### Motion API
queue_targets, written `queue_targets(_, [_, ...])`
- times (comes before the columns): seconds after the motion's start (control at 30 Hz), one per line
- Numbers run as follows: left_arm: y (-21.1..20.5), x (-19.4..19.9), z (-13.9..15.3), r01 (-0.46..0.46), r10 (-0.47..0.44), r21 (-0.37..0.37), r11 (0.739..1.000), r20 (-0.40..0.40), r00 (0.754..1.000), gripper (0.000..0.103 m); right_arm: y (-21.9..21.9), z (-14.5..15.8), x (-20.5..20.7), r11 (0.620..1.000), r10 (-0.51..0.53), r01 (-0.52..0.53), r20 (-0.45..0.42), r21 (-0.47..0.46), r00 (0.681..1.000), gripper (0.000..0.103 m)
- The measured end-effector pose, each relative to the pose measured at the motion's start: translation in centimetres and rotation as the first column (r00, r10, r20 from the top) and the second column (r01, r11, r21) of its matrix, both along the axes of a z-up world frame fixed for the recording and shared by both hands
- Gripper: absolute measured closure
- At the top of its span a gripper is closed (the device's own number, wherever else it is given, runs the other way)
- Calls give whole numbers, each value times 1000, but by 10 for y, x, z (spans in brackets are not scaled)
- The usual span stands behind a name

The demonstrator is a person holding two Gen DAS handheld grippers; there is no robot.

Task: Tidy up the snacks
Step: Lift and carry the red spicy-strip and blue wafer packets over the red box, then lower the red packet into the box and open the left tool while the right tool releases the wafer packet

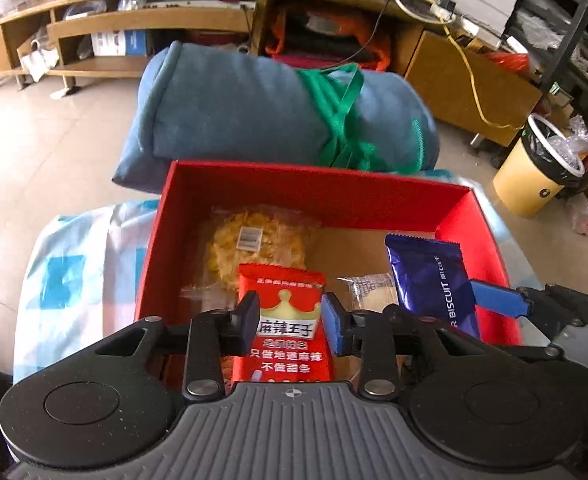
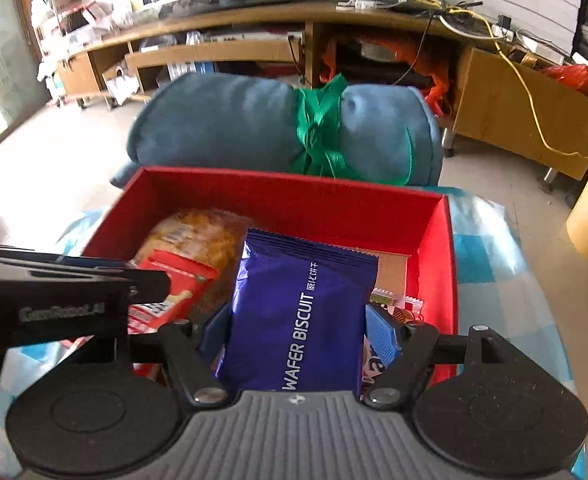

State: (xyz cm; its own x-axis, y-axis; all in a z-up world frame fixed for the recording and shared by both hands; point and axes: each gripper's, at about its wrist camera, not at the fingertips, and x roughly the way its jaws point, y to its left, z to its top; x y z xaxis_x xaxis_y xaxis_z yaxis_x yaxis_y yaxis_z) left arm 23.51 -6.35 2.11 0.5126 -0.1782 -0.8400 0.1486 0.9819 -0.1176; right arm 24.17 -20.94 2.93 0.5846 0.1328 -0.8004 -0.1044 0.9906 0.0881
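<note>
Pads of the left gripper [image 1: 289,316] clamp the sides of a red foil snack packet with a gold crown [image 1: 283,324], held over the near part of an open red cardboard box [image 1: 306,188]. The right gripper [image 2: 298,332] grips a dark blue wafer biscuit packet [image 2: 302,312] above the box's right half, close to its right wall. Below lie a clear-wrapped golden round cake [image 1: 253,248] at back left and a small clear-wrapped biscuit [image 1: 370,292]; bare cardboard floor shows toward the back right. A rolled blue blanket tied with green ribbon [image 1: 253,120] presses against the far wall.
</note>
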Motion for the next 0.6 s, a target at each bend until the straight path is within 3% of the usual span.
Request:
queue_targets(0.17, [2, 3, 0, -18, 18, 11, 1000, 2, 1000, 60, 0, -7, 8, 1000, -9, 9, -5, -17, 1000, 36])
queue_targets(0.33, [6, -5, 6, -4, 3, 44, 999, 23, 1000, 50, -10, -2, 9, 999, -43, 43, 11, -16, 999, 36])
queue_targets(0.5, [17, -29, 12, 33, -33, 17, 999, 12, 999, 48, -14, 5, 4, 999, -51, 51, 25, -12, 998, 36])
queue_targets(0.6, [23, -45, 18, 55, -55, 1, 998, 21, 998, 40, -14, 8, -1, 999, -45, 46, 29, -11, 999, 36])
